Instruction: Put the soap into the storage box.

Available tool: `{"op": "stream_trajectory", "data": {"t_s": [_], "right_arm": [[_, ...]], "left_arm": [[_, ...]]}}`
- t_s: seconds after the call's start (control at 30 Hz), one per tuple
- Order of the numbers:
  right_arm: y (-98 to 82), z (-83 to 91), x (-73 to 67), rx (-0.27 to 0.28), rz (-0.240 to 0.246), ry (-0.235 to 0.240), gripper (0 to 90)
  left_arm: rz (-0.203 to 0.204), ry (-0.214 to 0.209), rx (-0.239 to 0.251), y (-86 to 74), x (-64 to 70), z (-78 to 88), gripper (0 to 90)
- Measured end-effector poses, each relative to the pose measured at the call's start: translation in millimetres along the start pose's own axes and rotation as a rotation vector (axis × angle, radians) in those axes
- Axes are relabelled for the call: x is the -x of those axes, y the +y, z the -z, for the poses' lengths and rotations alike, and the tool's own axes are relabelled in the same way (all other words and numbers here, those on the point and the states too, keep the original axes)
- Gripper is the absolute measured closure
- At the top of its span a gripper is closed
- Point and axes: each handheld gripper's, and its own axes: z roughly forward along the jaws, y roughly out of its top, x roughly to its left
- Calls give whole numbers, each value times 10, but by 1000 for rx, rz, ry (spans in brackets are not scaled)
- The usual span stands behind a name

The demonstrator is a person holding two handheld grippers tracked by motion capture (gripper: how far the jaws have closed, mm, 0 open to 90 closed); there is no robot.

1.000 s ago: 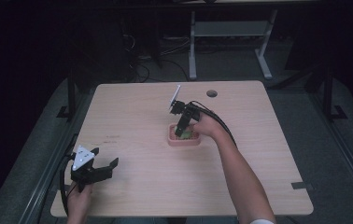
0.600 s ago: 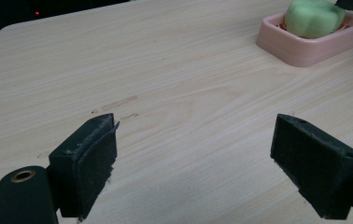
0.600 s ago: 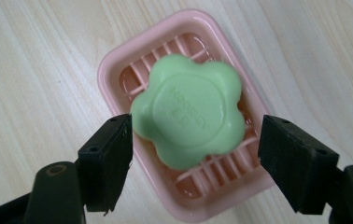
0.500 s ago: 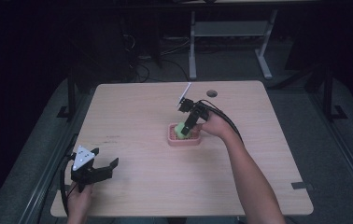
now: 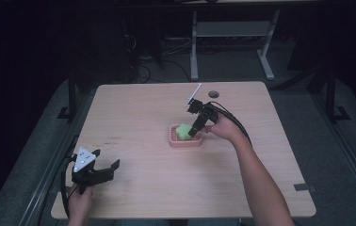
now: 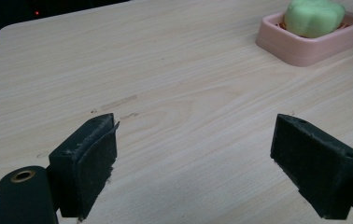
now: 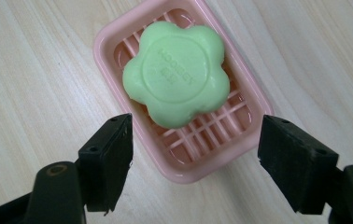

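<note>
Currently green flower-shaped soap (image 7: 174,72) sits in the pink soap dish (image 7: 251,109), right gripper (image 7: 195,161) spread just above it, nothing between; left gripper (image 6: 195,163) spread, well apart.

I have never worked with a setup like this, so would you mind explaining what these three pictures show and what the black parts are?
A person sits at a wooden table and holds a hand-operated two-jaw gripper in each hand. The high view looks down from above. The other two pictures come from cameras riding on the grippers, so the black blocks at the bottom are each gripper's own jaws. The left gripper rests near the table's near left corner, jaws open, holding nothing. The right gripper hangs over a pink soap dish, jaws open on either side of its near end. A green flower-shaped soap lies in the dish, not gripped.
</note>
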Motion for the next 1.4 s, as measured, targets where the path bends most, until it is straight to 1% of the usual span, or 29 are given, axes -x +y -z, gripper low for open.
{"op": "stream_trajectory", "data": {"t_s": [0.13,0.27,0.3,0.37,0.6,0.7,0.93,1.0,1.17,1.23,1.4], "right_arm": [[-50,30,9,8,-8,1,263],[-99,57,17,18,-18,0,266],[-110,62,23,19,-19,7,269],[-130,73,29,19,-17,0,271],[-211,135,50,35,-33,3,279],[-254,142,58,45,-33,4,279],[-353,130,68,45,-49,16,281],[-369,137,59,35,-44,10,281],[-397,182,42,41,-42,5,280],[-417,193,30,51,-40,6,281],[-485,185,32,54,-46,12,281]], "left_arm": [[3,0,2,-1,1,-1,143],[-4,0,1,-1,3,3,143],[-4,0,1,-1,4,3,143],[-1,-1,3,-2,6,2,143],[0,-1,6,-3,9,2,143],[-1,-1,5,-3,8,3,143],[0,0,7,-4,13,7,143],[-1,0,7,-5,12,4,143],[-6,-1,6,-5,12,5,143],[-8,-1,6,-4,12,6,143],[-9,-1,11,-6,14,3,143]]}}
